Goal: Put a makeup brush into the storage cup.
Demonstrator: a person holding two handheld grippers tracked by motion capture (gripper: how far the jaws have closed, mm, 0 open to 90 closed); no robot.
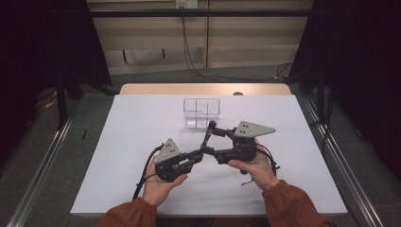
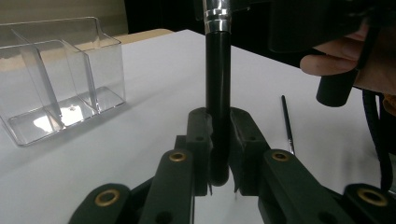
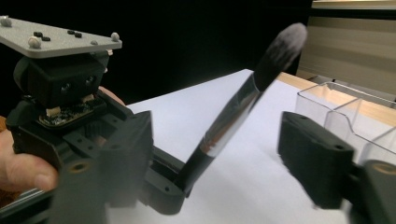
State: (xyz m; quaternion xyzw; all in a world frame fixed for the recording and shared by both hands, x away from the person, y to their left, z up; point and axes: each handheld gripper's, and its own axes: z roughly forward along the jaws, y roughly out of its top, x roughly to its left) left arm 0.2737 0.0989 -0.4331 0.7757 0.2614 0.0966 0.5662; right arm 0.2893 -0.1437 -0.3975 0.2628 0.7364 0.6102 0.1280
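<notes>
My left gripper [image 2: 219,182] jaws clamped on black-handled makeup brush [image 2: 217,93]; right gripper [image 3: 224,163] jaws apart, beside clear plastic organiser [image 1: 202,113].

I can't read any text, label, brand or number from here. Nothing on the table carries legible writing.

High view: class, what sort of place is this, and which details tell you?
Probably a lab or recording space, not a home. A white table stands between metal floor rails and dark curtains, with cables trailing along the floor behind.
</notes>
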